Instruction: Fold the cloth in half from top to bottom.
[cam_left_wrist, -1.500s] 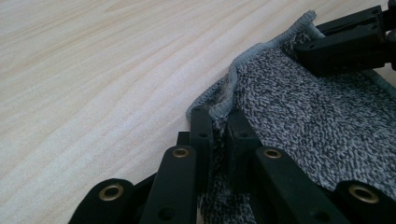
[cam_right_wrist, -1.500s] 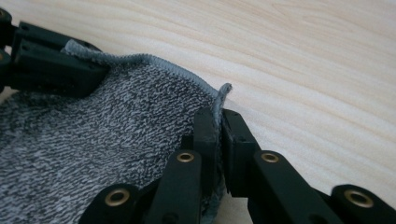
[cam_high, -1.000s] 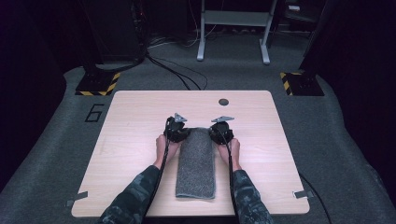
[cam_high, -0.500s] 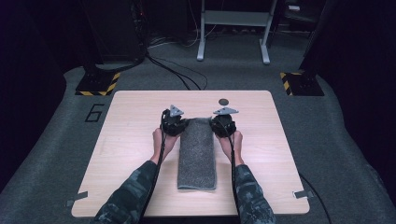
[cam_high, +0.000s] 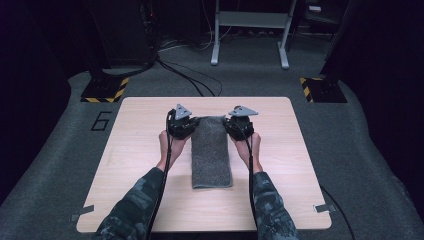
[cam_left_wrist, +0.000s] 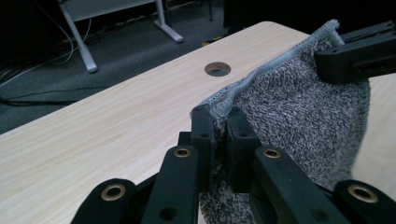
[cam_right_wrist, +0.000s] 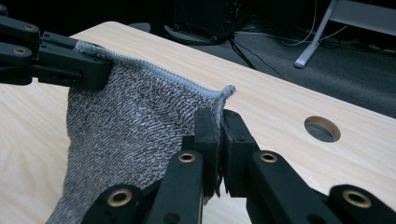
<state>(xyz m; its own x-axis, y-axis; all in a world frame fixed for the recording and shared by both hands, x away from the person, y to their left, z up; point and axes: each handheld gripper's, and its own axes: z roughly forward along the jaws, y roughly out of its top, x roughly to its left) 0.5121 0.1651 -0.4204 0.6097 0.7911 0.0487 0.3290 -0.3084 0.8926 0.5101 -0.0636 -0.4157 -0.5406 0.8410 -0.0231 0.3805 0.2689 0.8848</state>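
**Two corner grips, one slack edge: where the towel lift could fail**

The grey knitted towel (cam_high: 212, 152) lies lengthwise down the middle of the bench (cam_high: 125, 165), its far end raised off the wood and its near end flat towards the person. The left gripper (cam_left_wrist: 219, 128) has its jaws clenched on the towel's far left corner, and the right gripper (cam_right_wrist: 219, 126) has its jaws clenched on the far right corner; in both gripper views the stitched hem (cam_right_wrist: 159, 74) runs between the two grips with cloth hanging below it.

The main risk, as I judge it, is a corner slipping out. Each pair of jaws bites only a narrow bit of cloth close to the hem, and the knit looks loose and stretchy, so a quick pull could drag a corner free. The towel would then swing from the other grip and fall skewed across the bench.

A second risk is uneven motion. If one hand travels faster or higher than the other, the hem between them will go taut or twist, and any fold laid towards the near end will land crooked.

A third is drag. The near end resting on the bench may slide or bunch rather than stay put. The round cable hole (cam_left_wrist: 217, 69) beyond the towel's far edge seems clear of the cloth and unlikely to snag it.
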